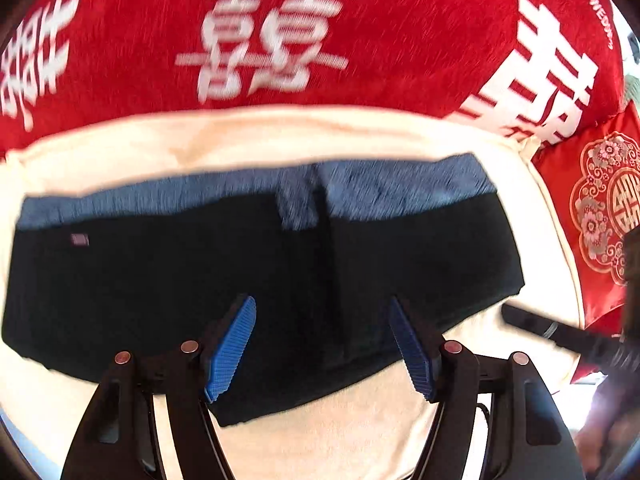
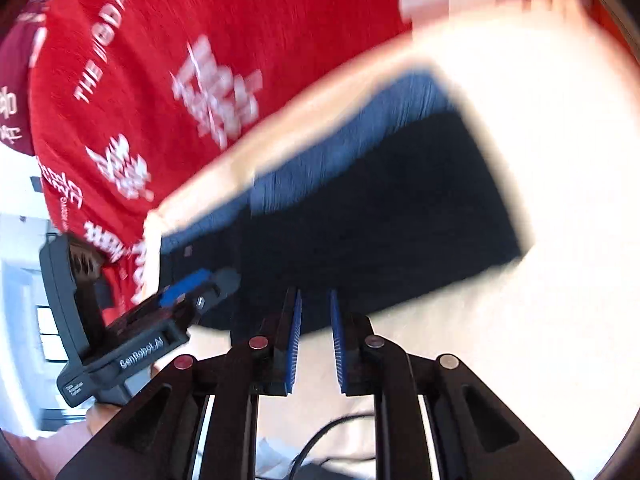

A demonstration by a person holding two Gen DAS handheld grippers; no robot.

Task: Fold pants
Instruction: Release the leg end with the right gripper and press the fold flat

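Note:
Black pants with a blue-grey waistband lie folded flat on a cream cloth. My left gripper is open and empty, its blue pads hovering over the pants' near edge. In the right wrist view the pants stretch away to the upper right. My right gripper has its jaws a narrow gap apart, empty, just short of the pants' near edge. The left gripper shows at the left there, over the pants' end. The right gripper's finger shows at the right of the left wrist view.
A red blanket with white characters covers the area behind the cream cloth, also in the right wrist view. A red embroidered cushion lies at the right. A black cable runs under my right gripper.

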